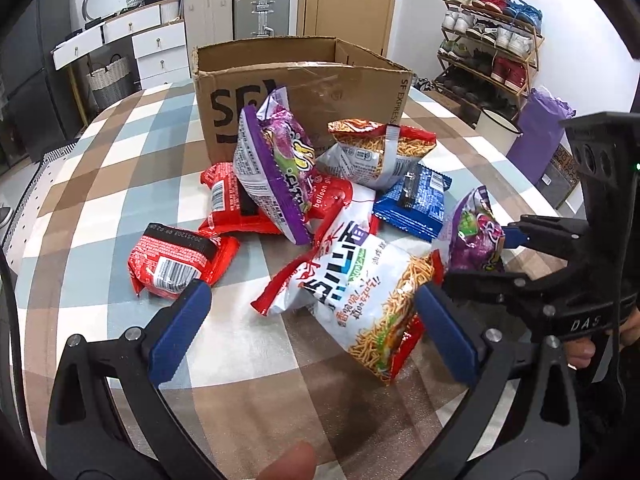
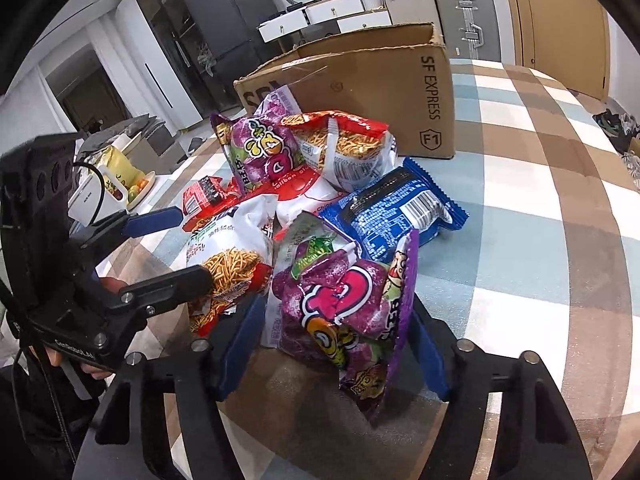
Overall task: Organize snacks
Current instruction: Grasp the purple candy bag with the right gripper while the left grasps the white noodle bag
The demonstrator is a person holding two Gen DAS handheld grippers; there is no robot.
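Observation:
Several snack bags lie heaped on a checked tablecloth [image 1: 120,168] in front of an open cardboard box [image 1: 300,76] [image 2: 360,76]. My left gripper [image 1: 314,334] [image 2: 188,248] stands open around a white noodle-snack bag [image 1: 360,300] [image 2: 228,256]; its right pad touches the bag and its left pad is well clear. My right gripper [image 2: 334,346] [image 1: 480,258] is shut on a crumpled purple snack bag [image 2: 344,308] [image 1: 476,236], with a pad pressing each side. A second purple bag [image 1: 272,168] leans on the box.
Red packets [image 1: 176,264], a blue packet [image 1: 412,204] [image 2: 396,216] and an orange noodle bag [image 1: 376,152] fill the pile. Beyond the table's right edge stand a white pot [image 1: 498,128], a purple paper bag [image 1: 544,132] and a shoe rack [image 1: 488,48]. Suitcases [image 1: 260,12] are behind.

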